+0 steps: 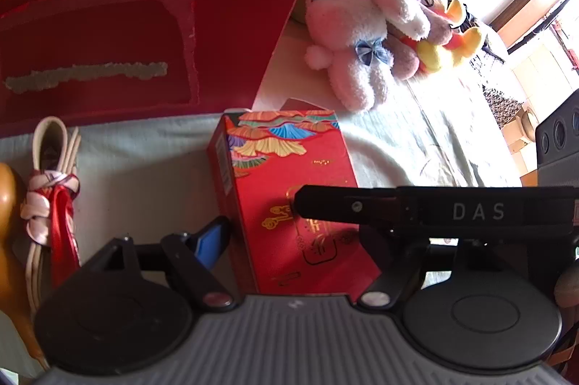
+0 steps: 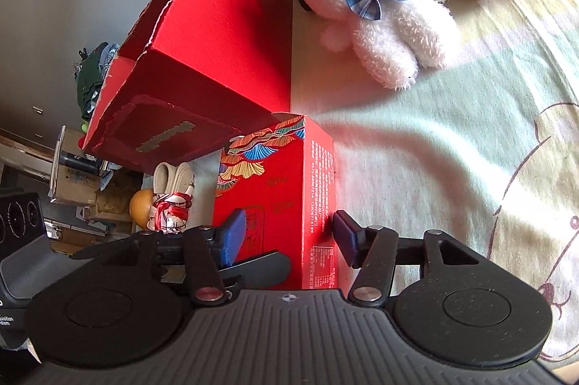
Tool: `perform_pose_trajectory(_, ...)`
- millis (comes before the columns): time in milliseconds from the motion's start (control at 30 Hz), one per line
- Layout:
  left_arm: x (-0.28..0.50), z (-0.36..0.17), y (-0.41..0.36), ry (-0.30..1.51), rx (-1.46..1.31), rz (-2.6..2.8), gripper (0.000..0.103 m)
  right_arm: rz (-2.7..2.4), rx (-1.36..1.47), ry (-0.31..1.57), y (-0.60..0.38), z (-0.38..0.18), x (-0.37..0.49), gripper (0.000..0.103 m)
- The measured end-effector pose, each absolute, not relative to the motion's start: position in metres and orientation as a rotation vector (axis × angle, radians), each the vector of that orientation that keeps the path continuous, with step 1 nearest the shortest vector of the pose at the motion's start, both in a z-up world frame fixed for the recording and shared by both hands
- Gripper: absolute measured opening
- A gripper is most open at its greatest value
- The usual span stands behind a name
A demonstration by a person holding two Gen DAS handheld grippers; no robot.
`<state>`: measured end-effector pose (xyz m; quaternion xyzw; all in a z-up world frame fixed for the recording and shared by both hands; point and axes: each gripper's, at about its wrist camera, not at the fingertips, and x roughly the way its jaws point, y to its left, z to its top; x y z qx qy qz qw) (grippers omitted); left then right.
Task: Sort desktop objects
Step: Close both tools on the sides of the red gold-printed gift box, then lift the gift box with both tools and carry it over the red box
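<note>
Right wrist view: my right gripper (image 2: 286, 236) brackets the small patterned red box (image 2: 278, 189), pads spread, not clamped. Left gripper (image 1: 260, 222) also agape beside it. Box sits on the cloth (image 2: 434, 167) before the big red carton (image 2: 202, 66). Risk: off-centre squeeze tips it.

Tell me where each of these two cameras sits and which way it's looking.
Left wrist: on the left tool, facing the small red patterned box and big red box; its fingers and the other tool's finger show.
Right wrist: on the right tool, straddling that box; its own fingers show.
Shared: both boxes, pink plush rabbit, tied bundle.
</note>
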<state>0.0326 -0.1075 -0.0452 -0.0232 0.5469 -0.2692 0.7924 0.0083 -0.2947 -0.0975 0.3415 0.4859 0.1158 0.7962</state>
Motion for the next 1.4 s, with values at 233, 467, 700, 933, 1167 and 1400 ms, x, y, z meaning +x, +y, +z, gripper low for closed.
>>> perform_pose_trajectory(233, 0.024, -0.045, -0.118, 1.187, -0.026, -0.608, 0.079, 0.240, 0.755, 1.041, -0.305, -0.095, -0.004, 0.051)
perform_pose_trajectory(467, 0.011, -0.026, -0.141, 1.145, 0.027, -0.670, 0.079, 0.196, 0.744, 0.982, -0.318, -0.073, -0.024, 0.051)
perform_pose_trajectory(700, 0.007, 0.025, -0.154, 0.996, 0.060, -0.723, 0.079, 0.170, 0.708, 0.824, -0.329, -0.023, -0.036, 0.051)
perform_pose_trajectory(933, 0.017, 0.073, -0.152, 0.833, 0.080, -0.726, 0.079, 0.186, 0.655, 0.690, -0.324, 0.021, -0.028, 0.051)
perform_pose_trajectory(1167, 0.048, 0.111, -0.132, 0.729, 0.089, -0.708, 0.079, 0.209, 0.609, 0.604, -0.312, 0.058, 0.004, 0.051)
perform_pose_trajectory(1400, 0.099, 0.131, -0.091, 0.705, 0.095, -0.657, 0.079, 0.270, 0.554, 0.592, -0.279, 0.078, 0.067, 0.051)
